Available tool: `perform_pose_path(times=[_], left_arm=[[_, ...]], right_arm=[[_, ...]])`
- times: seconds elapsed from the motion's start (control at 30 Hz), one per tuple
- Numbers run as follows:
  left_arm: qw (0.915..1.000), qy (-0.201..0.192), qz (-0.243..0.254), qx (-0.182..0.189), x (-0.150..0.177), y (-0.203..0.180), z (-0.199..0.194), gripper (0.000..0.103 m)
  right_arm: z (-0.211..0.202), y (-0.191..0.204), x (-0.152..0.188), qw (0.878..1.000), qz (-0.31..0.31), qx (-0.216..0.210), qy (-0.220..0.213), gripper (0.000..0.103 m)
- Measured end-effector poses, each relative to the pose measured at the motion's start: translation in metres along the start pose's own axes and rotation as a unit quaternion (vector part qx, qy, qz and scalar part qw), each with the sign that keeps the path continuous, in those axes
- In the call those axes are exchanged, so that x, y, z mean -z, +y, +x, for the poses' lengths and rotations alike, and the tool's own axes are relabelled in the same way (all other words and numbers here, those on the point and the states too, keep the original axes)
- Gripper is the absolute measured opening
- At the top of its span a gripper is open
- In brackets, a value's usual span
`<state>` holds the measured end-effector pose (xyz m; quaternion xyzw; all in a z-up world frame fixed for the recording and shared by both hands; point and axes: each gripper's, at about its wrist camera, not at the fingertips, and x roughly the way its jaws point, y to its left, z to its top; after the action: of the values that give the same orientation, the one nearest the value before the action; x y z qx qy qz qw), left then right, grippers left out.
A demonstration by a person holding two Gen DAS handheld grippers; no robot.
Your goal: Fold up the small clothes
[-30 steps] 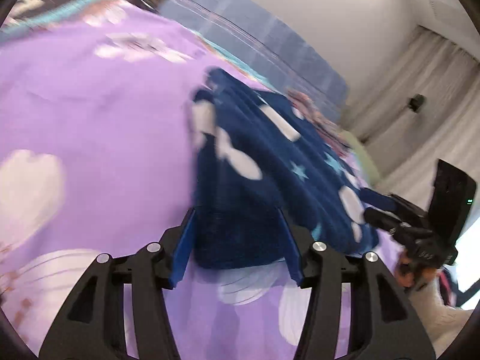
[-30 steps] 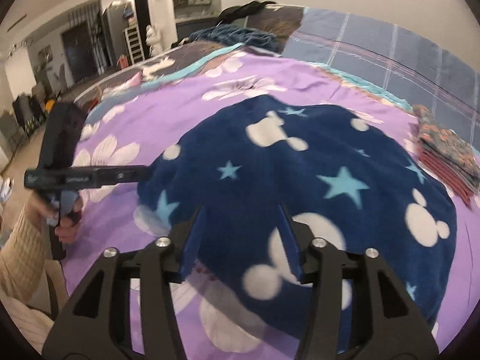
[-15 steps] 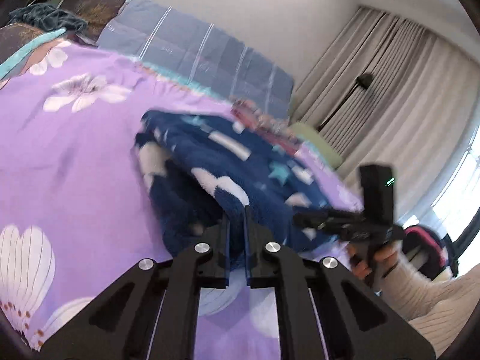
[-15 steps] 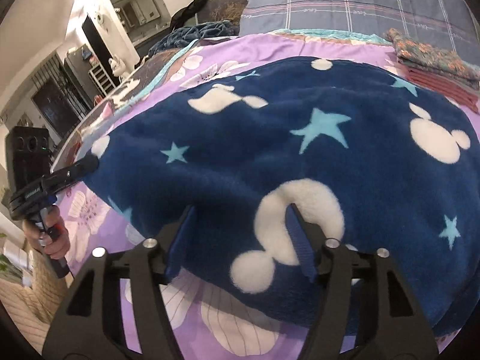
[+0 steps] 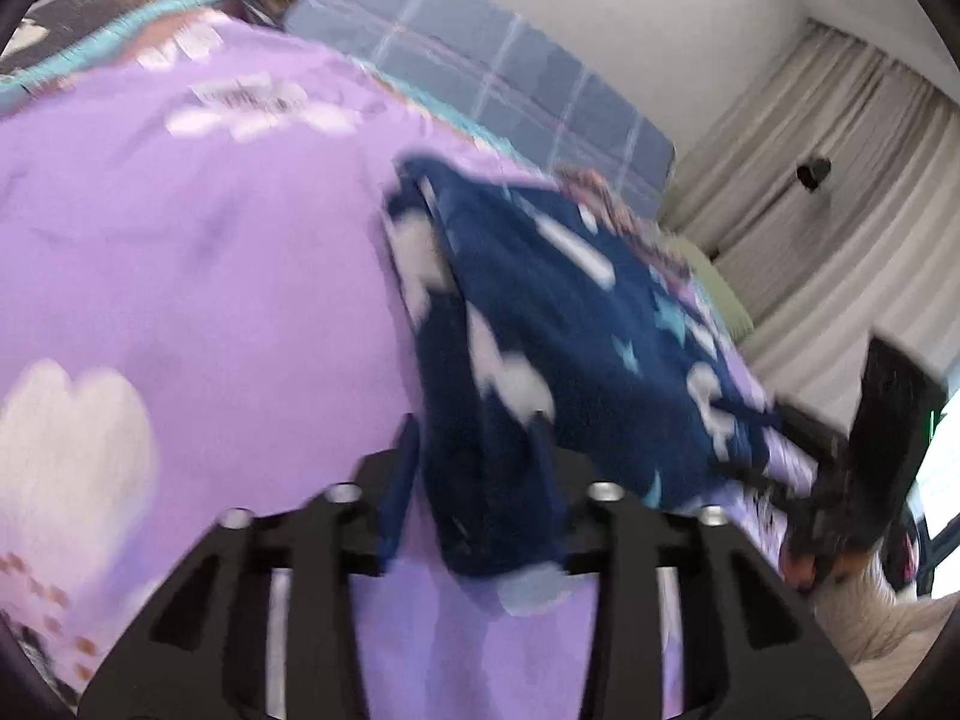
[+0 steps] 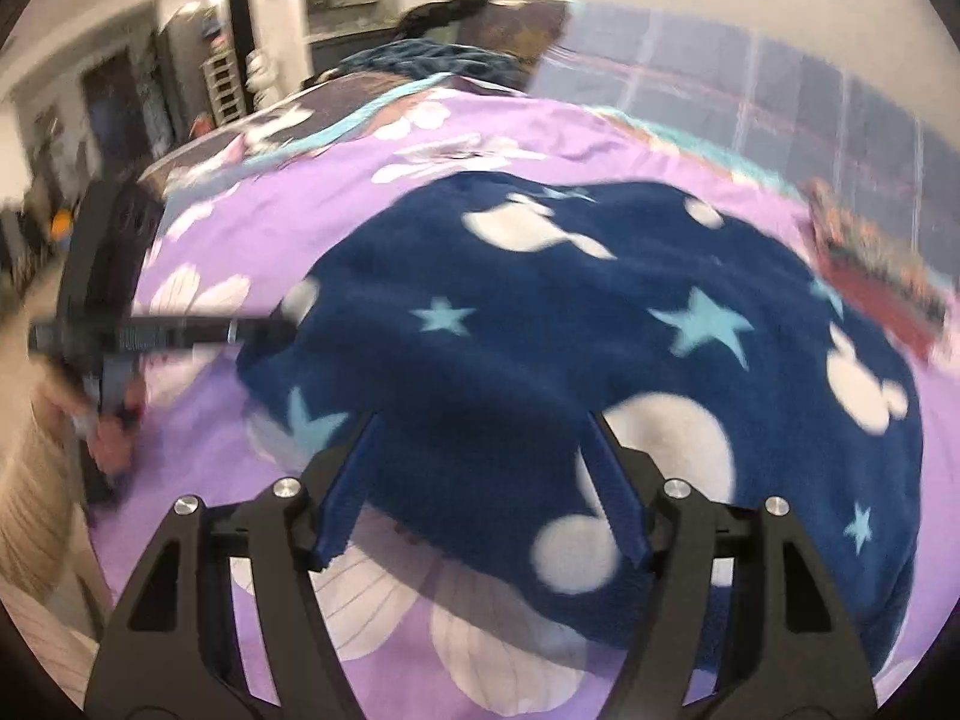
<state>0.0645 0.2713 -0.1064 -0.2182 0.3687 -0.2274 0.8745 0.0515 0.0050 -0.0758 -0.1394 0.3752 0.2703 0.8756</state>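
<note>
The left gripper [image 5: 474, 450] points forward and down over the bed [image 5: 198, 252], its fingers [image 5: 401, 468] spread apart with the near corner of the navy fleece garment [image 5: 540, 312] lying loosely between them, gripped by neither; the picture is blurred; beyond the fingers the garment runs up and to the right across the purple floral cover. The right gripper [image 6: 483, 468] sits low at the garment's [image 6: 600, 324] near edge, its fingers [image 6: 612, 480] wide apart with the navy cloth and its white patches between and ahead of them, nothing pinched. Left of these fingers the left gripper [image 6: 258, 330] reaches in level, its tips at the garment's left edge; a folded patterned cloth [image 6: 870, 264] lies beyond, to the right.
</note>
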Motion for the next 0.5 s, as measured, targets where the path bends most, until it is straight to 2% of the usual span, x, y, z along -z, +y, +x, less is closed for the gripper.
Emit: perform_pose_path(times=[0.07, 0.1, 0.17, 0.23, 0.27, 0.3, 0.37, 0.43, 0.47, 0.5], left_arm=[[0.9997, -0.019, 0.003, -0.016, -0.017, 0.003, -0.006, 0.047], [0.9996, -0.021, 0.005, -0.017, -0.025, 0.004, -0.006, 0.053], [0.9997, -0.016, 0.009, -0.016, -0.043, 0.006, 0.005, 0.057], [0.9998, 0.015, 0.008, -0.011, -0.062, 0.007, 0.031, 0.062], [0.9996, 0.027, 0.008, -0.006, -0.067, 0.008, 0.039, 0.071], [0.9992, 0.041, 0.006, -0.004, -0.074, 0.008, 0.054, 0.073], [0.9976, 0.068, -0.005, -0.011, -0.090, 0.017, 0.085, 0.074], [0.9946, 0.095, -0.036, 0.021, -0.101, 0.029, 0.110, 0.074], [0.9923, 0.097, -0.064, 0.043, -0.107, 0.038, 0.122, 0.073], [0.9911, 0.095, -0.075, 0.055, -0.111, 0.043, 0.128, 0.050]], right_arm=[[0.002, 0.018, 0.003, 0.999, -0.038, -0.004, -0.001, 0.069], [0.006, 0.032, 0.005, 0.998, -0.065, -0.002, -0.004, 0.069], [0.014, 0.052, 0.008, 0.994, -0.106, 0.009, -0.005, 0.069], [0.025, 0.073, 0.010, 0.988, -0.150, 0.025, -0.003, 0.069], [0.030, 0.083, 0.010, 0.985, -0.169, 0.032, -0.005, 0.069], [0.032, 0.089, 0.009, 0.983, -0.180, 0.037, -0.008, 0.069], [0.040, 0.102, 0.008, 0.976, -0.209, 0.055, -0.013, 0.071], [0.053, 0.112, 0.009, 0.967, -0.240, 0.090, -0.008, 0.075], [0.062, 0.119, 0.011, 0.957, -0.264, 0.121, -0.006, 0.075], [0.067, 0.123, 0.012, 0.950, -0.280, 0.137, -0.009, 0.075]])
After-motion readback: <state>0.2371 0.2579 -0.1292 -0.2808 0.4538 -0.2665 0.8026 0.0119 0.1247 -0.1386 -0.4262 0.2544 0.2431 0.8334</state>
